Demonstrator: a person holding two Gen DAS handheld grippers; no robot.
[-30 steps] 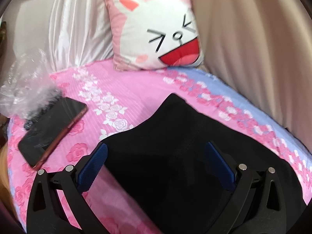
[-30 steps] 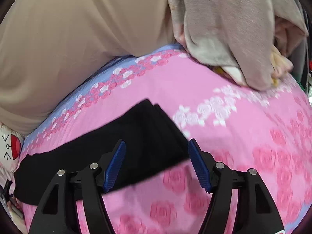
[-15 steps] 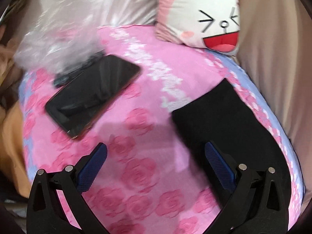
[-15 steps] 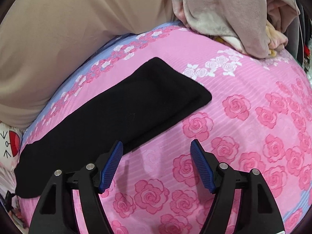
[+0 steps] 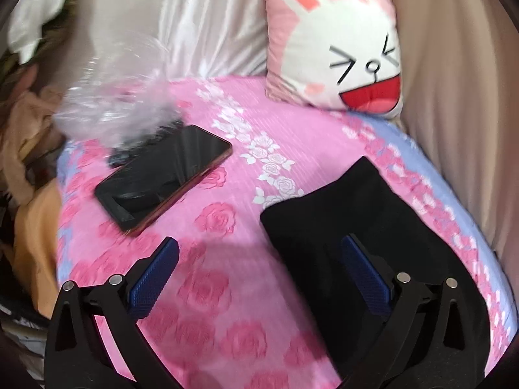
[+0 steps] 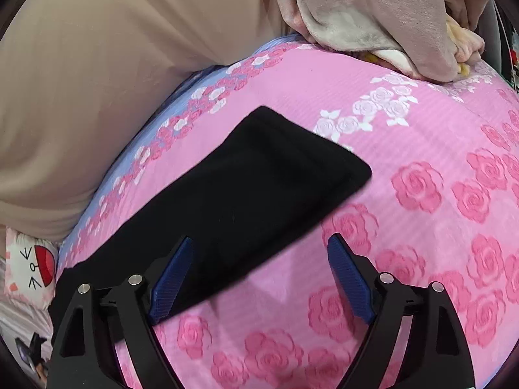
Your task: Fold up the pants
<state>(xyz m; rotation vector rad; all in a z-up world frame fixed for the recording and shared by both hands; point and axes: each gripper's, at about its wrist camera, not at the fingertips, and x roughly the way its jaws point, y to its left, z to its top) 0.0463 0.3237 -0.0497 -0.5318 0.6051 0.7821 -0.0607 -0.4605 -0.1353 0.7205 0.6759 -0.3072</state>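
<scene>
While both tongs hang above the bed [image 5: 227, 175], the black pants [image 6: 233, 201] lie flat on its pink rose-print sheet as a long folded strip. Left tongs [image 5: 259, 275]: jaws wide apart and holding nothing, with the right blue pad [image 5: 366, 278] over one end of the pants [image 5: 356, 227] and the left pad over bare sheet. Right tongs [image 6: 259, 278]: jaws likewise apart and empty, straddling the near edge of the strip, whose rounded far end points toward a heap of grey blankets [image 6: 373, 16]. A phone [image 5: 162, 178] lies on the sheet to the left of the pants, well apart, its far end touching a crumpled clear plastic bag [image 5: 113, 110]. A rabbit-face cushion [image 5: 337, 55] leans at the far side.
</scene>
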